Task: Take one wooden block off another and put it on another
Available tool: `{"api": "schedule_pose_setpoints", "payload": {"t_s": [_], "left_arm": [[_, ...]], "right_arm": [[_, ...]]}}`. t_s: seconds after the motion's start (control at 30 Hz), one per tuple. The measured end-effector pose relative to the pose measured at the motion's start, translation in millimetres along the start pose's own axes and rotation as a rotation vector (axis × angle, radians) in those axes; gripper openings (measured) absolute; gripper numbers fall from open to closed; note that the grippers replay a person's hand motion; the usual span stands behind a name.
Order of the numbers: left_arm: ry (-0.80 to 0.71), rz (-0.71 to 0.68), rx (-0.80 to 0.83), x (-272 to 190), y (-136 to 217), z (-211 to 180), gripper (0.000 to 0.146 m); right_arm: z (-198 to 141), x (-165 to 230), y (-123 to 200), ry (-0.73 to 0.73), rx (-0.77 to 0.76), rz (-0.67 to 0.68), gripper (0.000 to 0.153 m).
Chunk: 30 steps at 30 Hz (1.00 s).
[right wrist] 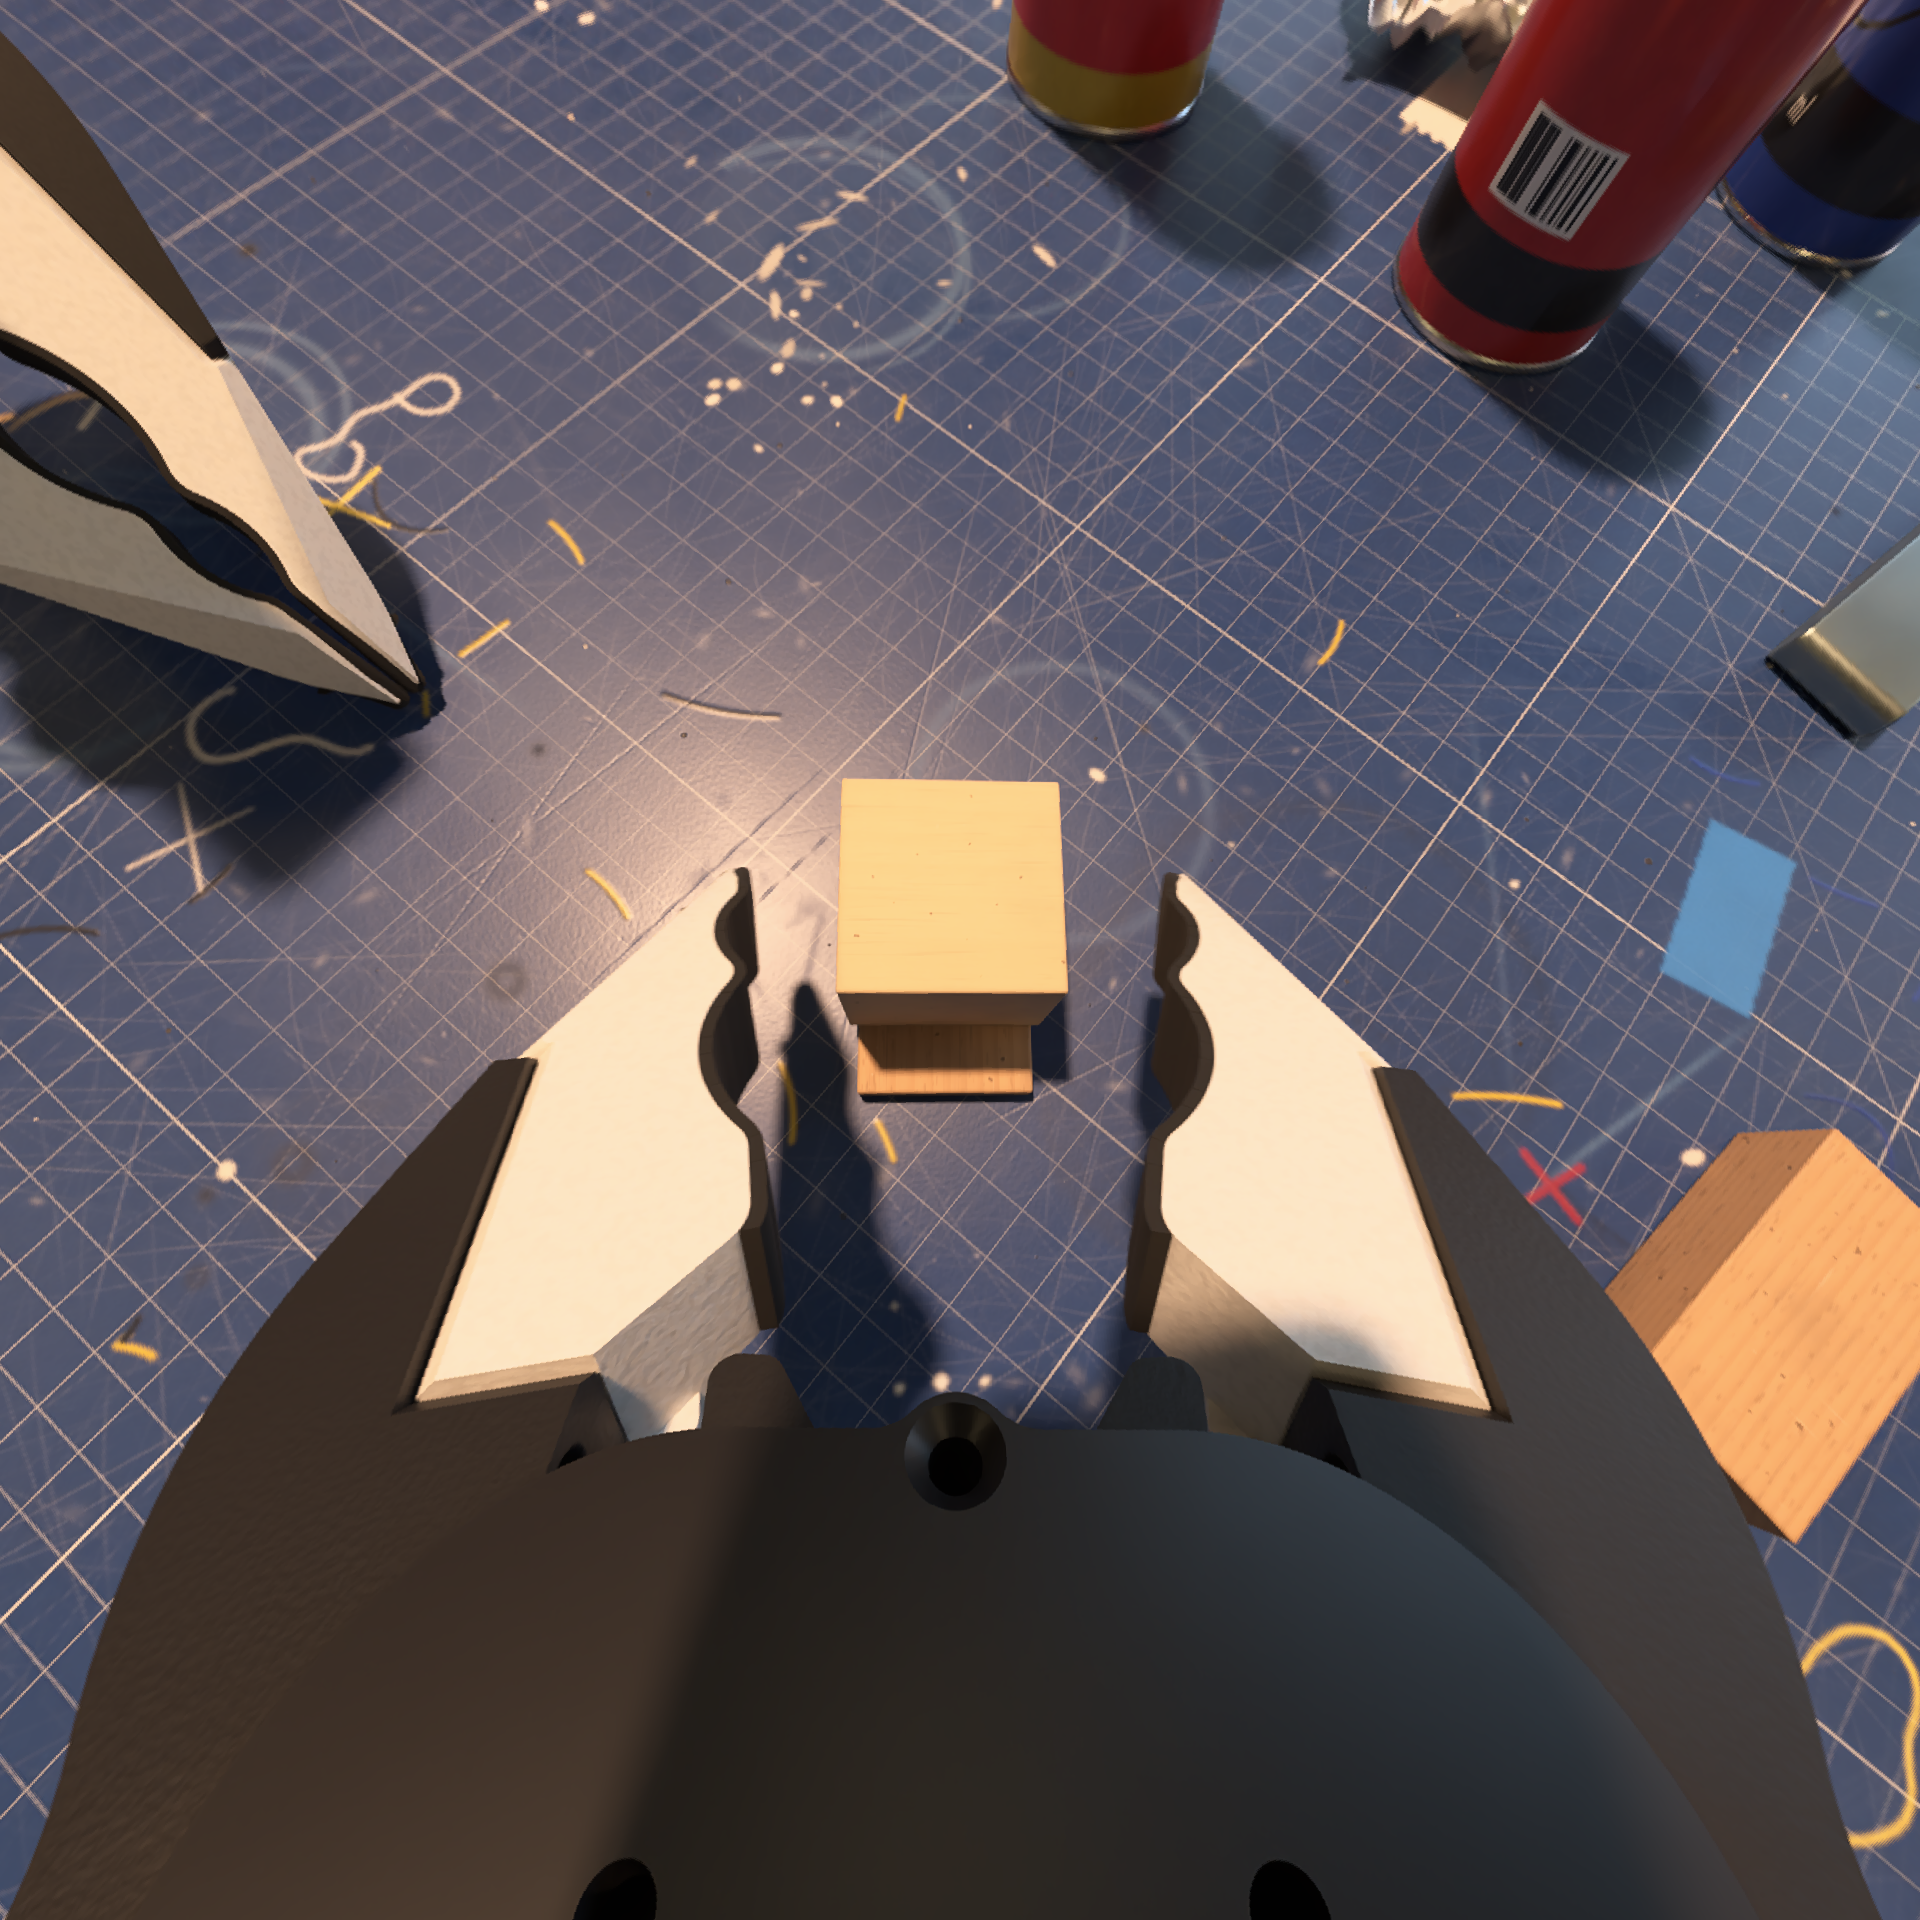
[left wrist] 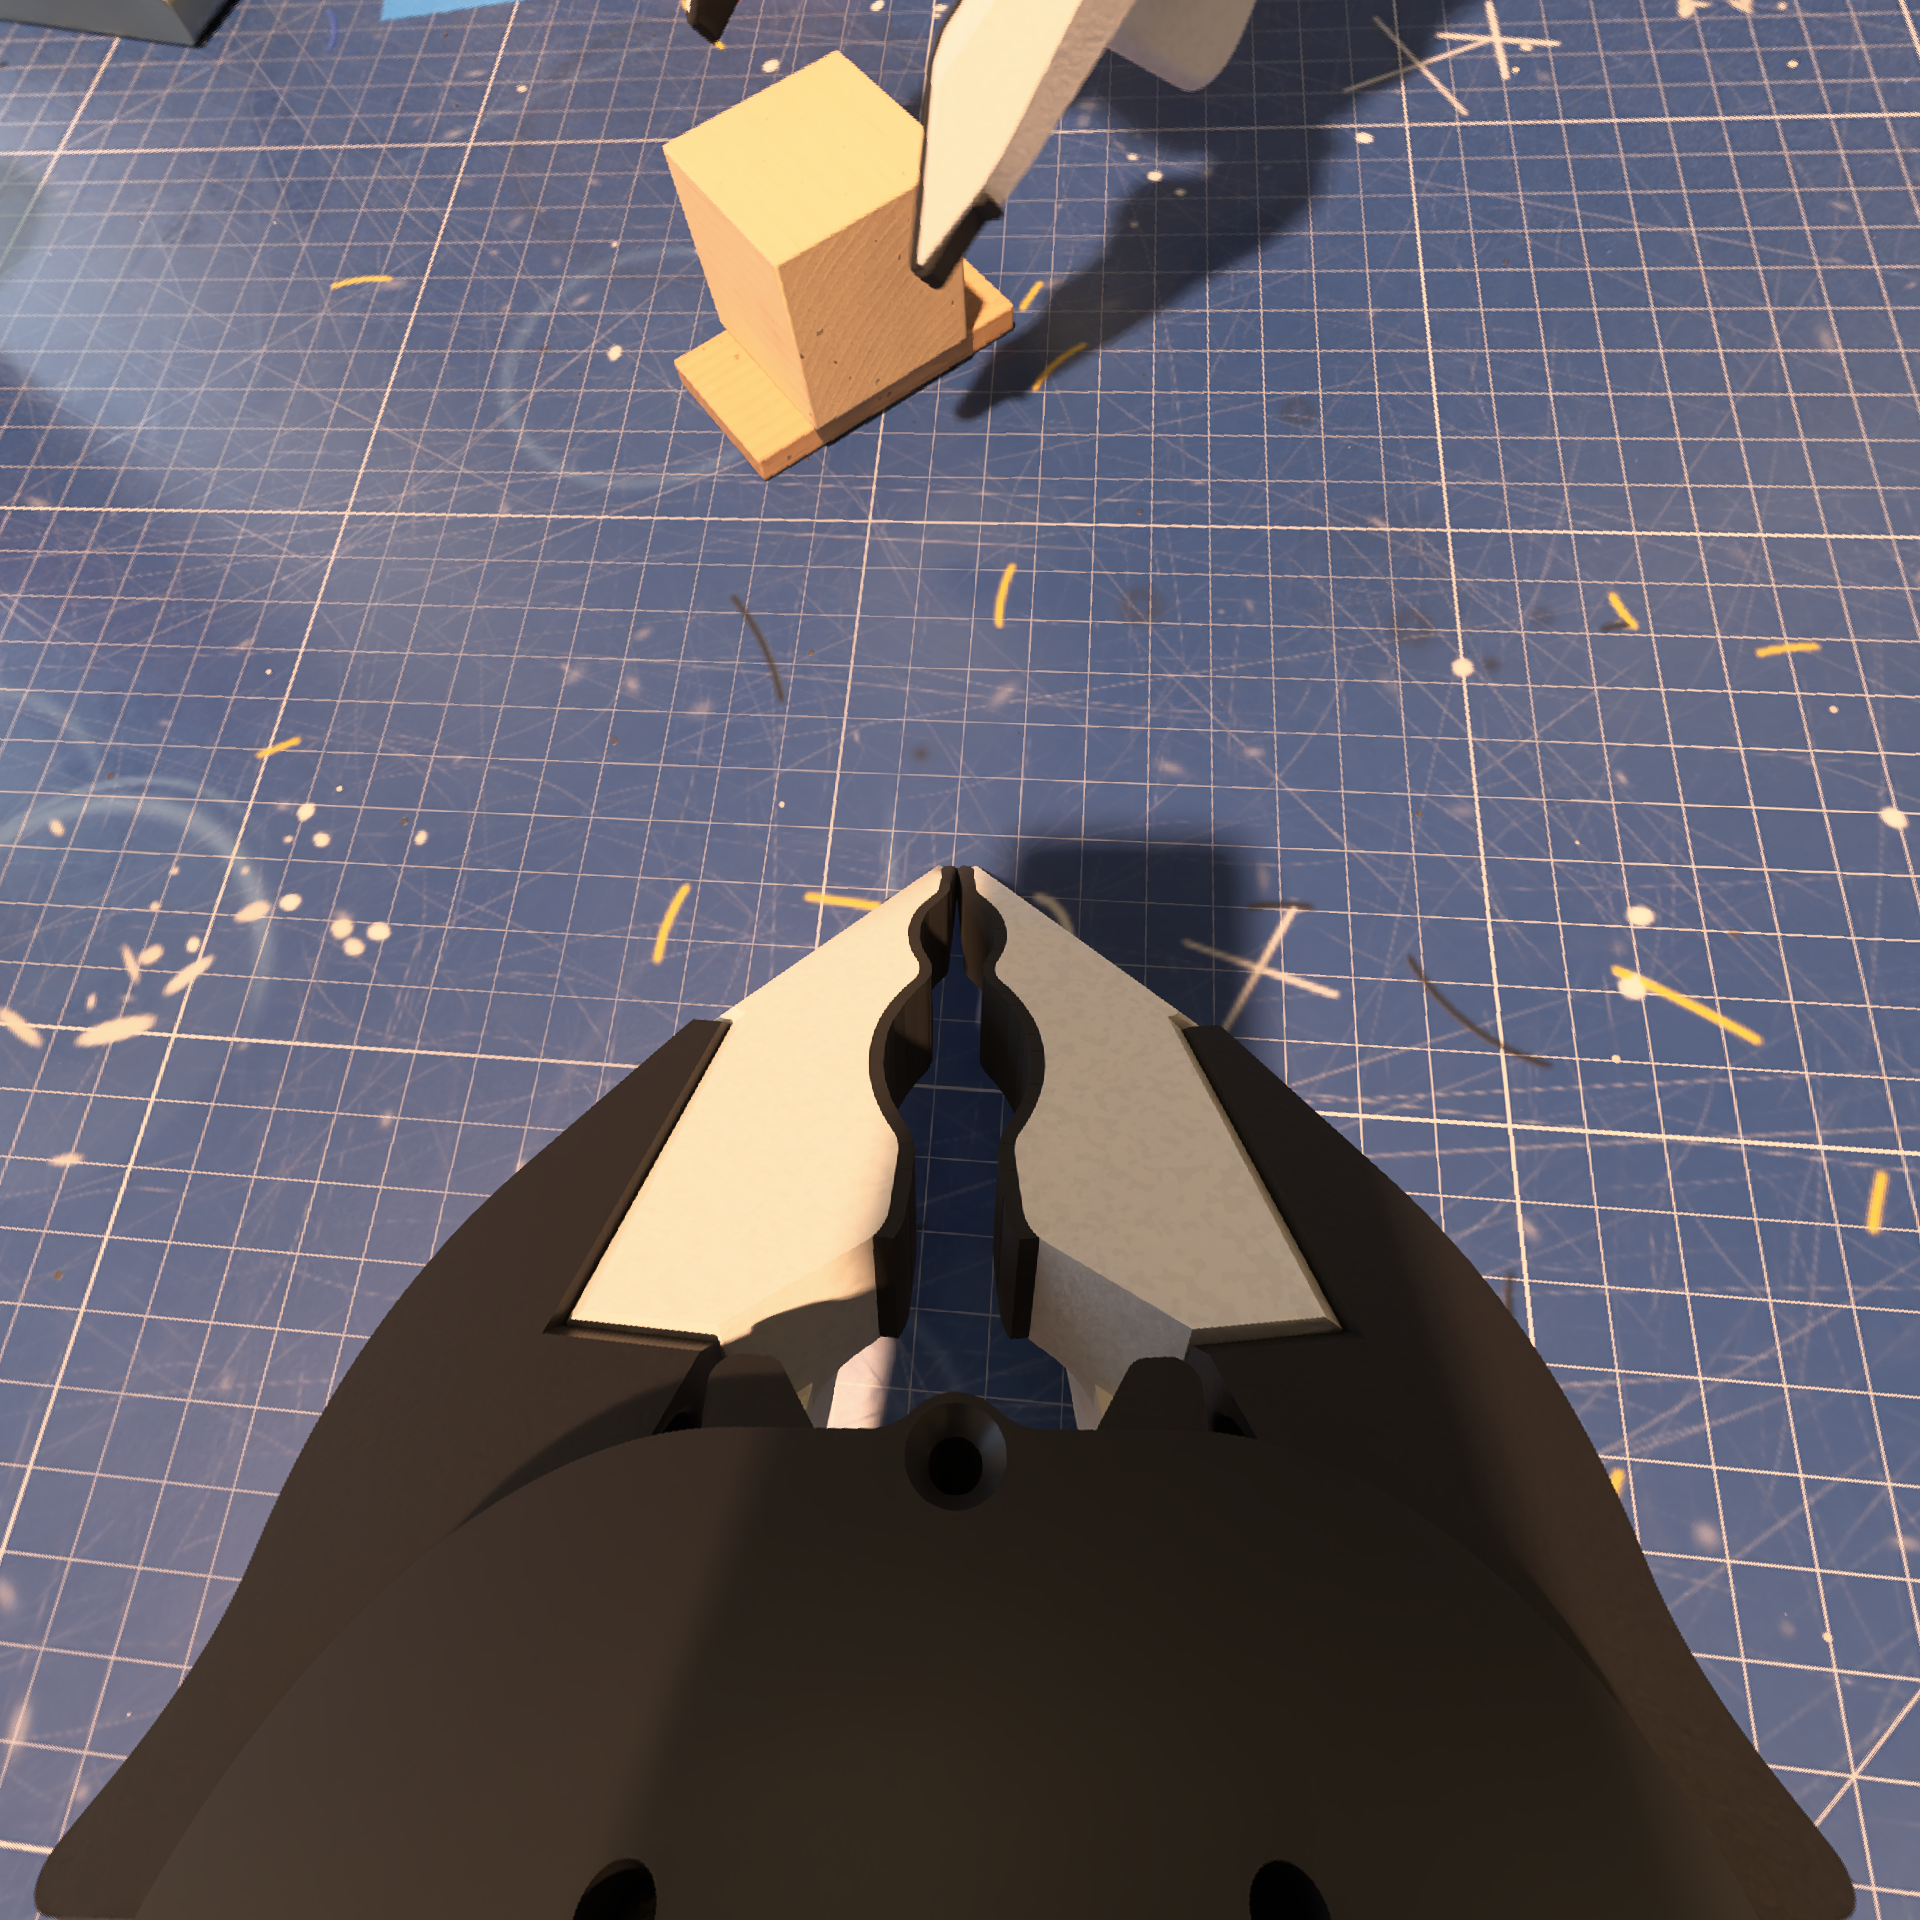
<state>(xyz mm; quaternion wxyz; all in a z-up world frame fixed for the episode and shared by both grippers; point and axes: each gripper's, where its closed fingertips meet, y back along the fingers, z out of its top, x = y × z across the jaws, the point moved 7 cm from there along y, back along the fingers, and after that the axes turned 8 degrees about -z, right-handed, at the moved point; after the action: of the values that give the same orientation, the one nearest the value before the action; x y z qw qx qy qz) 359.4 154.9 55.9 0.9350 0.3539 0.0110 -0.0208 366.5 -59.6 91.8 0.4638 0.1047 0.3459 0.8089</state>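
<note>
A pale tall wooden block (right wrist: pixel 951 896) stands on a thin flat wooden block (right wrist: pixel 943 1060) on the blue cutting mat. My right gripper (right wrist: pixel 956 883) is open, above them, with one finger on each side of the tall block and apart from it. A darker wooden block (right wrist: pixel 1782 1320) lies to the right. In the left wrist view the tall block (left wrist: pixel 821 239) and the flat block (left wrist: pixel 758 410) stand far ahead, with a right gripper finger (left wrist: pixel 982 135) beside them. My left gripper (left wrist: pixel 956 878) is shut and empty; it also shows at the left of the right wrist view (right wrist: pixel 400 686).
Spray cans stand at the far side: a red and yellow one (right wrist: pixel 1112 62), a red and black one (right wrist: pixel 1548 208), a blue one (right wrist: pixel 1829 177). A grey metal bar (right wrist: pixel 1860 655) lies at the right. A blue patch of tape (right wrist: pixel 1730 914) is on the mat.
</note>
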Motion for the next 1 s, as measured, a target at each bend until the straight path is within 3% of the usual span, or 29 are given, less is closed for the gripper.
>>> {"api": "schedule_pose_setpoints", "payload": {"t_s": [0.1,0.43,0.57,0.77,1.0], "left_arm": [[0.002,-0.001,0.0,0.1,0.1,-0.1,0.0],[0.003,0.006,0.0,0.2,0.3,-0.1,0.0],[0.002,0.007,0.0,0.3,0.2,0.0,0.0],[-0.001,0.01,0.0,0.1,0.2,0.0,0.001],[0.003,0.01,-0.001,0.5,0.3,0.1,0.001]], "right_arm": [[-2.8,1.3,-1.1,0.03,0.035,-0.034,0.087],[-13.1,6.9,-17.4,0.09,0.129,-0.036,0.075],[-11.9,5.8,-16.3,0.071,0.119,-0.025,0.081],[-10.3,4.7,-18.3,0.055,0.079,-0.014,0.051],[-11.8,6.2,-14.4,0.059,0.103,0.024,0.051]]}}
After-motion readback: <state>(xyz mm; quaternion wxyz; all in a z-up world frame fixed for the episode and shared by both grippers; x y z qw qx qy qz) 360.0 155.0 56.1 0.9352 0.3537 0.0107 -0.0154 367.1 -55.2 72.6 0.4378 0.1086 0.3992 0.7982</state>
